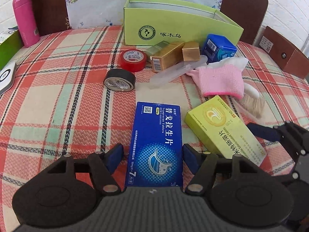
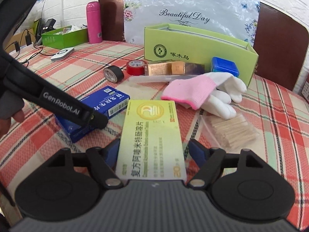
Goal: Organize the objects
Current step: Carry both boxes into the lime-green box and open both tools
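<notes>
A blue medicine box [image 1: 156,145] lies on the plaid tablecloth between the fingers of my left gripper [image 1: 152,156]. The blue pads stand at its two long sides with small gaps, so the jaws are open. A yellow-green medicine box [image 2: 152,141] lies between the fingers of my right gripper [image 2: 154,152], also open with its pads close to the box's sides. The yellow box also shows in the left wrist view [image 1: 222,127], just right of the blue one. The blue box shows in the right wrist view [image 2: 92,114] partly under the left gripper's body.
An open green carton [image 1: 173,29] stands at the back. Before it lie red tape [image 1: 133,60], black tape [image 1: 119,80], gold boxes [image 1: 168,56], a blue box [image 1: 218,48], a pink-and-white glove [image 1: 220,79], a clear tube [image 1: 173,71] and toothpicks [image 2: 231,131]. A pink flask [image 1: 24,19] stands far left.
</notes>
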`<control>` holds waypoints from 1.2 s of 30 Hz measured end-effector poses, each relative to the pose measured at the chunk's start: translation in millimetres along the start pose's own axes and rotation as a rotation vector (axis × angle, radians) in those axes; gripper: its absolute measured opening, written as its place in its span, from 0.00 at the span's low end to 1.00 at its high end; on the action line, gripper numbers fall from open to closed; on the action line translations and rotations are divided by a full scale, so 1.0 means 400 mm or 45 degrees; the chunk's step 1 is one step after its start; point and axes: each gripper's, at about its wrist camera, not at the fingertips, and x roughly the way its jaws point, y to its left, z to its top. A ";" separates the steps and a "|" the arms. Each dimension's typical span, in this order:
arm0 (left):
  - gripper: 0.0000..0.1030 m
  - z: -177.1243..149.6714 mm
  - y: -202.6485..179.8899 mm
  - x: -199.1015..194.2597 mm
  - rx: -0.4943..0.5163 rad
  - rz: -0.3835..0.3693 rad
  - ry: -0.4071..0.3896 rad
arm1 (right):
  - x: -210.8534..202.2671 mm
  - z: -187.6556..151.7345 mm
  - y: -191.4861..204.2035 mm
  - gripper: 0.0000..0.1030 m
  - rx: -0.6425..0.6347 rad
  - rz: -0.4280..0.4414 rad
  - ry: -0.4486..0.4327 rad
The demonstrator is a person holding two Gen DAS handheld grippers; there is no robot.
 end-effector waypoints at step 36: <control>0.57 0.552 -0.127 0.015 0.051 -0.211 -0.484 | 0.051 0.389 -0.423 0.63 0.297 -0.212 -0.336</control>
